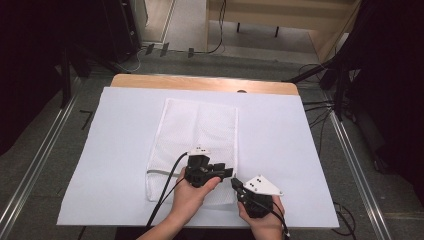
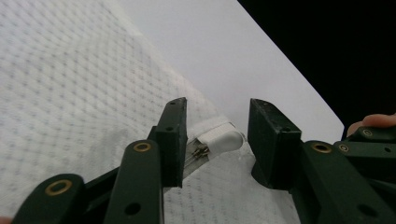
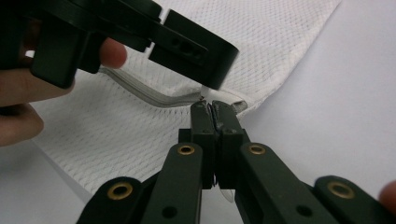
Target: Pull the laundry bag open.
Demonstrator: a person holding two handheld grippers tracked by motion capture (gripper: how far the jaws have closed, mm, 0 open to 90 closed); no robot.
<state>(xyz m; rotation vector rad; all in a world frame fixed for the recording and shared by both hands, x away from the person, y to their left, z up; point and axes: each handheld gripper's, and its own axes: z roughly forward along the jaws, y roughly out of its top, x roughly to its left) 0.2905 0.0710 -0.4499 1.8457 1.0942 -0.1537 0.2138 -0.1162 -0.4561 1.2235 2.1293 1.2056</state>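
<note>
1. Right gripper [image 1: 235,183], held at the near right edge of the sheet: in the right gripper view its jaws are pressed together, pinching the near corner of the mesh laundry bag [image 3: 219,112] beside the zipper's end.
2. Left gripper [image 1: 227,172], just left of the right one and nearly touching it: in the left gripper view its jaws stand spread, either side of the zipper pull [image 2: 219,140]; one jaw lies against the pull, the other stands clear.
3. Zipper [image 3: 140,93]: runs along the bag's near edge, lifted slightly off the surface near the corner.
4. Mesh laundry bag [image 1: 195,130]: white, flat, lying lengthwise at mid-table, reaching away from the grippers.
5. White sheet [image 1: 280,135]: covers the wooden table [image 1: 200,81], whose far edge shows bare.
</note>
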